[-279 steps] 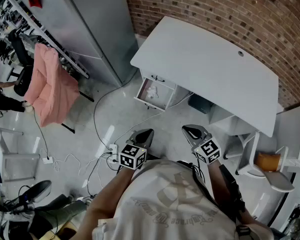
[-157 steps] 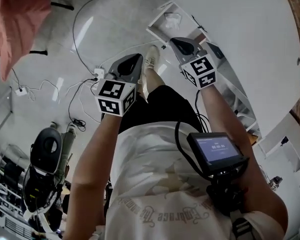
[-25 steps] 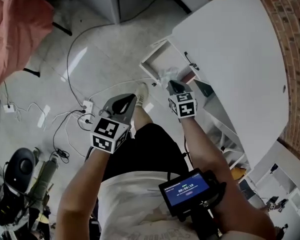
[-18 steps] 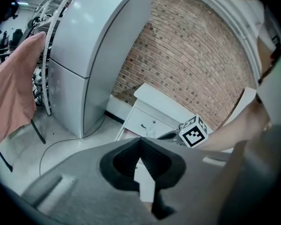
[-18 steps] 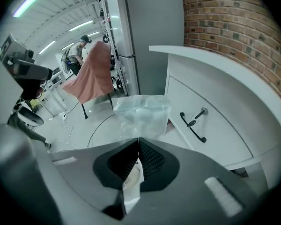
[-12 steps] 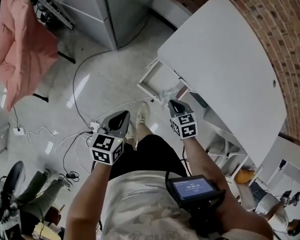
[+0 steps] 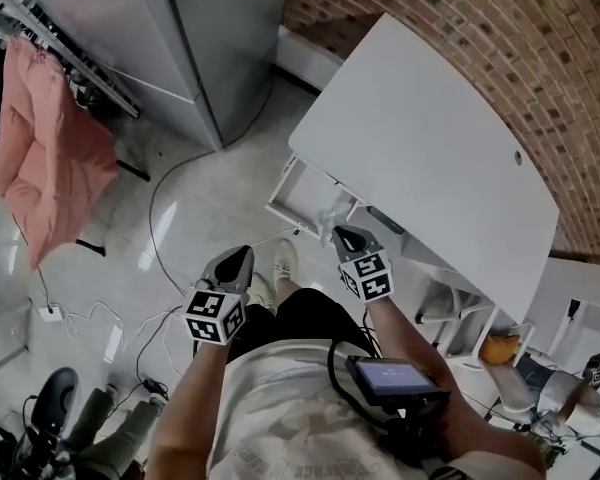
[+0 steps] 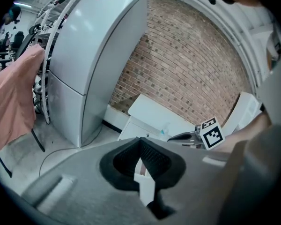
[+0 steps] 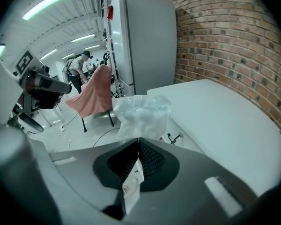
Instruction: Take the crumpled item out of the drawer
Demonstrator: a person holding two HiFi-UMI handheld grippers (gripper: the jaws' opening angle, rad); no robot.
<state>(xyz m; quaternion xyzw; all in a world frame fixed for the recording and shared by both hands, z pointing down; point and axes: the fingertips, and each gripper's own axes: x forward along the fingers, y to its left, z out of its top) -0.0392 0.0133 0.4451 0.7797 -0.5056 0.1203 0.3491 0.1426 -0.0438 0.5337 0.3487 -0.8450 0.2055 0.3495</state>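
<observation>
The fingers (image 9: 152, 159) of your right gripper (image 9: 138, 143) are clenched on the lower edge of the crumpled clear bag (image 9: 141, 115), which stands up just beyond their tips, puffed and wrinkled. Past the fingers, the bag looks lifted out of the open drawer (image 7: 296, 194) and hangs just in front of the tabletop (image 7: 420, 148) edge. The step in hand, as I judge it, is carrying the bag clear. The pinch takes only a thin margin of film, and slick plastic may slip, so do not ease the squeeze. Draw the bag up and toward you smoothly, without a jerk. Watch that its loose top does not catch on the tabletop lip or the drawer front. Your left gripper (image 8: 140, 143), well off to the left of those fingers, has its own fingers pressed together on nothing. Leave it there, out of the way.
</observation>
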